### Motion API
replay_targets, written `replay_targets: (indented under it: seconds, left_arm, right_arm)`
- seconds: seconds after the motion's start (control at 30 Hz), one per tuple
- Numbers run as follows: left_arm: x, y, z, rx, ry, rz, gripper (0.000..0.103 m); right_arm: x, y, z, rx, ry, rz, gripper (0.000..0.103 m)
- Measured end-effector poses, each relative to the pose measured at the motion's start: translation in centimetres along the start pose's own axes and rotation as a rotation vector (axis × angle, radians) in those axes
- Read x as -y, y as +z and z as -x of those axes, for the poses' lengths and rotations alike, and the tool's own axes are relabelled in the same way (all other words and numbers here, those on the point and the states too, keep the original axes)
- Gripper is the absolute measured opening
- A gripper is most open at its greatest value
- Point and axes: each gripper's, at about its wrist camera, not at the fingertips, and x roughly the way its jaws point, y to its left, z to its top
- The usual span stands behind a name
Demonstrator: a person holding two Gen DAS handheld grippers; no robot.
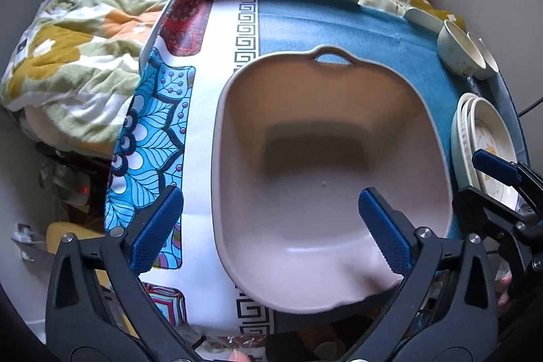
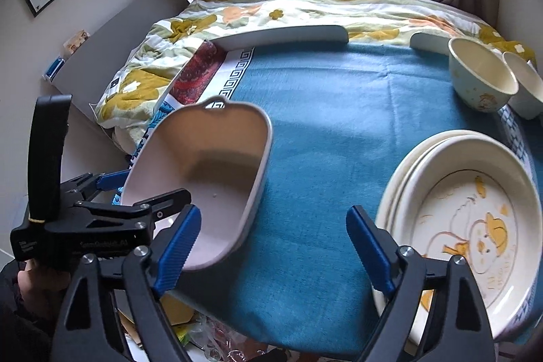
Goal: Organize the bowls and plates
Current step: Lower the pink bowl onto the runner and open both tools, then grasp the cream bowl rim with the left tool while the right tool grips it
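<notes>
My left gripper [image 1: 271, 226] gapes around the basin [image 1: 325, 165], lengthwise ahead; my right gripper [image 2: 275, 246], wide, shows stacked plates [image 2: 475, 226] rightward.

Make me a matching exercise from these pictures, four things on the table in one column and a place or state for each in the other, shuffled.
Things:
1. pink basin
2. stack of plates
3. two bowls
4. left gripper

Places or states:
A. jaws open, either side of the basin's near rim
B. far right corner of the table
C. near right, duck drawing on top
D. empty, at the table's left

Pairs: 1-D, 2-C, 3-B, 4-A
</notes>
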Motion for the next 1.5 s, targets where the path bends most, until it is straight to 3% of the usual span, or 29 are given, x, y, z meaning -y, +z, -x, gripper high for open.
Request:
replay_targets:
  seconds: [0.2,0.33,0.5,0.7,0.83,1.07,1.23,1.5]
  left_arm:
    - [0.2,0.4,3.9,0.035,0.023,0.011,0.103]
    - [1.2,1.1,9.3,0.120,0.025,0.009,0.103]
    - [5.3,2.9,15.3,0.274,0.033,-0.088,0.103]
    - [10.9,5.3,18.1,0.379,-0.023,-0.158,0.103]
    - [15.2,6.7,17.3,0.384,-0.061,-0.146,0.103]
    - [22.8,9.7,12.9,0.344,-0.091,-0.093,0.103]
    - [26.6,12.0,7.4,0.243,-0.128,-0.057,0.103]
    - [28.9,16.6,-1.9,0.129,-0.151,-0.080,0.102]
  right_arm:
    - [-0.2,0.4,3.3,0.025,-0.015,0.015,0.085]
    - [0.2,1.0,7.7,0.090,-0.036,0.018,0.085]
    - [2.7,1.9,13.5,0.190,-0.099,-0.025,0.085]
    - [7.1,3.8,18.7,0.260,-0.190,-0.026,0.085]
    - [10.8,5.2,20.5,0.281,-0.232,-0.012,0.085]
    - [19.1,7.2,19.8,0.220,-0.163,-0.040,0.085]
    - [23.4,8.5,17.1,0.157,-0.117,-0.076,0.085]
    - [29.0,10.1,9.9,0.041,-0.033,-0.304,0.084]
